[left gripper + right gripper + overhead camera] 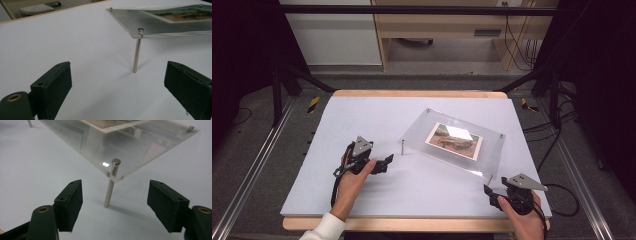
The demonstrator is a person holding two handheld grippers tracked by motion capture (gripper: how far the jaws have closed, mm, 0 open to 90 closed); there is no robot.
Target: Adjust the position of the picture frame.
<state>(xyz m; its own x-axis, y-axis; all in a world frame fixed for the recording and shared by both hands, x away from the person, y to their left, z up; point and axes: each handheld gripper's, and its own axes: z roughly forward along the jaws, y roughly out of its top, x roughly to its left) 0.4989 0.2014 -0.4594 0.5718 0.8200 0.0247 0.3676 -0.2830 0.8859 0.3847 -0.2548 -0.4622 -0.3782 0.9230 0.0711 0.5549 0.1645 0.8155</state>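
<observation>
Looks like a lab/test rig: white board (pixel 362 125) on wooden table (pixel 412 93), black frame bars (pixel 412 10) round it, loose cables (pixel 517 45) on grey floor, plain wood furniture behind

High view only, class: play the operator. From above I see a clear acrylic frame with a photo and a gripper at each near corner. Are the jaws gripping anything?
Observer: No. The left gripper is open, its jaws either side of a metal leg without touching it.
Operator: And the right?
Observer: The right gripper is open too, facing the near corner's leg.
Operator: Is the acrylic frame flat on the table?
Observer: No. The acrylic frame stands raised on thin legs above the white table.
</observation>
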